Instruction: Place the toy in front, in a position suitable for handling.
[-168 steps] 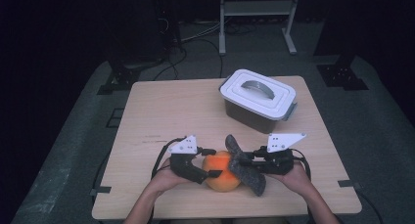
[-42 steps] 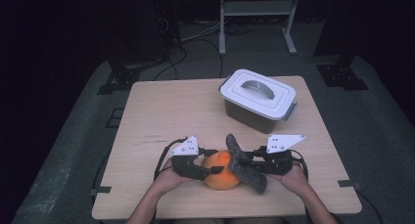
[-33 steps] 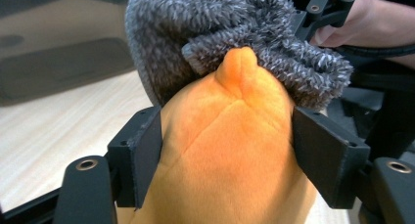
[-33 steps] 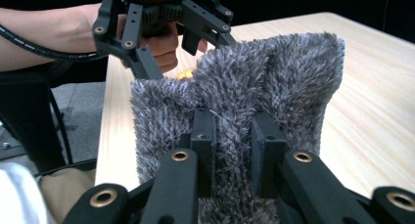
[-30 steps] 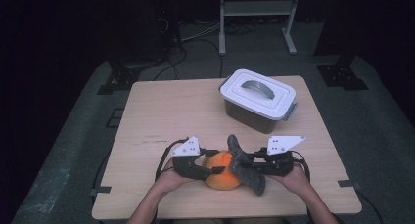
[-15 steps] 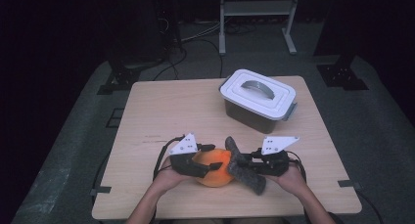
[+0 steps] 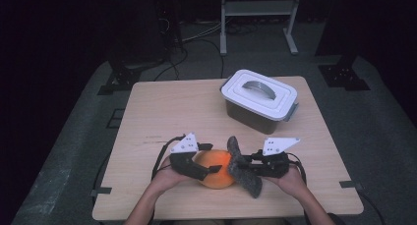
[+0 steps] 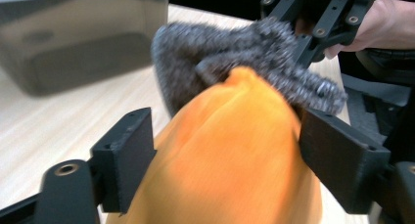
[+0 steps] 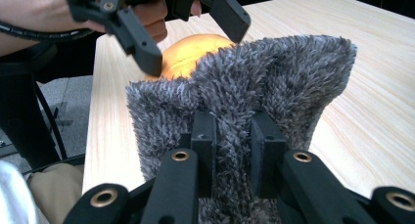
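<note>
Near the table's front edge lies a soft orange ball-like bundle (image 7: 219, 178). My left gripper (image 7: 211, 161) straddles it, one jaw pressed on each side; in the left gripper view the orange bundle (image 8: 230, 116) fills the gap of that gripper (image 8: 227, 158). A grey fuzzy cloth (image 7: 239, 158) drapes against the bundle's right side. My right gripper (image 7: 252, 168) is shut on it, and in the right gripper view the grey cloth (image 9: 274, 77) is pinched in that gripper (image 9: 232, 136) with the orange bundle (image 9: 191, 50) behind it.
A dark plastic box with a white handled lid (image 7: 258, 99) stands at the back right of the wooden table (image 7: 167, 112). A metal stand (image 7: 258, 9) and cables are on the floor beyond the table.
Both grippers have edged slightly to the left with the bundle and the cloth; their holds look the same.
</note>
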Motion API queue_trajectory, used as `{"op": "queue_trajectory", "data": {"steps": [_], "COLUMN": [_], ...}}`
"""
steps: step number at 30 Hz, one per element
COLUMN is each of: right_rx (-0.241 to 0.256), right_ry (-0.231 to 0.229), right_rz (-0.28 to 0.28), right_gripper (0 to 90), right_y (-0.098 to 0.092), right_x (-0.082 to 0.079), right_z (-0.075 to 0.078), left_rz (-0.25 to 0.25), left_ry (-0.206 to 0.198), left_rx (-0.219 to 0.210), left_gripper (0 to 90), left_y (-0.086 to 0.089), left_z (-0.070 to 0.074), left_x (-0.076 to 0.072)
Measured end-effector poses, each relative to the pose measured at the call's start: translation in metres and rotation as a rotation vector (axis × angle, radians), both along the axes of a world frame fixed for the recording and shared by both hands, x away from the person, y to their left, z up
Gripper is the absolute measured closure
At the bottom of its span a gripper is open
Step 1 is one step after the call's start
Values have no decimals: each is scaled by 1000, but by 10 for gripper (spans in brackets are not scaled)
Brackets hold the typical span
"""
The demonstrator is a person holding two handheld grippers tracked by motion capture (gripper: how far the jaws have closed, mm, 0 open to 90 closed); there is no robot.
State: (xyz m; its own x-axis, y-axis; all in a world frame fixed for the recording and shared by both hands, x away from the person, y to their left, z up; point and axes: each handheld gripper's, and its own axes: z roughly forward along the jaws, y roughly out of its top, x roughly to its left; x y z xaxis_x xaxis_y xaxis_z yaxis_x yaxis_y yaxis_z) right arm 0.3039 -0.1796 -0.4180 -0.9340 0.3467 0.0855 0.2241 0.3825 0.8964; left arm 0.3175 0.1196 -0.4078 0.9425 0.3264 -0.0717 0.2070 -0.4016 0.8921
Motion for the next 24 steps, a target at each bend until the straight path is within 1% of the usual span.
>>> {"op": "queue_trajectory", "data": {"steps": [1, 2, 3, 4, 5, 6, 7, 8, 9, 10, 11, 12, 13, 14, 15, 16, 17, 18, 19, 20, 21, 22, 23, 24], "right_rx": [-16, -29, -31, -19, 9, 30, 64, 68, 53, 53, 27, 27, 16, 16, 7, 7, -3, -7, -14, -14, -6, 14, 42, 51], "right_ry": [2, -1, -5, -9, -29, -38, -51, -63, -73, -73, -64, -64, -43, -43, -35, -35, -27, -22, -16, -16, -22, -26, -34, -41], "right_rz": [-5, -6, -8, -11, -19, -20, -16, -20, -19, -19, -14, -14, -6, -6, -14, -14, -19, -24, -31, -31, -45, -48, -45, -40], "right_gripper": [746, 746, 747, 747, 748, 748, 747, 747, 747, 747, 745, 745, 745, 745, 745, 745, 744, 743, 743, 743, 745, 745, 745, 745], "right_y": [-1, -2, -3, -4, -5, -5, -4, -2, 0, 0, 2, 2, 1, 1, -3, -3, -8, -10, -14, -14, -19, -20, -21, -19], "right_x": [1, 1, 1, 0, -2, -3, -5, -6, -7, -7, -6, -6, -3, -3, -2, -2, -2, -1, -1, -1, -1, -1, -3, -4], "right_z": [0, 0, 2, 4, 10, 13, 19, 21, 21, 21, 14, 14, 9, 9, 8, 8, 6, 5, 5, 5, 9, 12, 17, 19], "left_rz": [1, 1, -3, -3, -7, -7, -15, -22, -28, -28, -34, -34, -29, -29, -10, -10, 3, 4, 0, 0, 15, 15, 3, -29], "left_ry": [23, 23, 8, 8, 4, 4, -2, -10, -19, -19, -26, -26, -19, -19, -5, -5, 32, 53, 55, 55, 41, 40, 39, 31], "left_rx": [-12, -12, 0, 0, -1, -1, -7, -1, 4, 4, 6, 6, 7, 7, 11, 11, -4, -10, -11, -11, 3, 5, 3, 7], "left_gripper": [289, 325, 350, 359, 359, 358, 355, 350, 338, 321, 296, 278, 243, 197, 172, 164, 164, 167, 214, 257, 286, 299, 301, 302], "left_y": [3, 3, 2, 2, -1, -1, -7, -9, -10, -10, -9, -9, -6, -6, -2, -2, 3, 5, 6, 6, 4, 1, -1, -4], "left_z": [-3, -3, -3, -3, -3, -3, -4, -4, -3, -3, -3, -3, -4, -4, -6, -6, -10, -12, -12, -12, -11, -10, -9, -9], "left_x": [1, 1, 0, 0, -1, -1, -3, -4, -4, -4, -5, -5, -3, -3, 0, 0, 5, 6, 6, 6, 3, 2, 1, -2]}}
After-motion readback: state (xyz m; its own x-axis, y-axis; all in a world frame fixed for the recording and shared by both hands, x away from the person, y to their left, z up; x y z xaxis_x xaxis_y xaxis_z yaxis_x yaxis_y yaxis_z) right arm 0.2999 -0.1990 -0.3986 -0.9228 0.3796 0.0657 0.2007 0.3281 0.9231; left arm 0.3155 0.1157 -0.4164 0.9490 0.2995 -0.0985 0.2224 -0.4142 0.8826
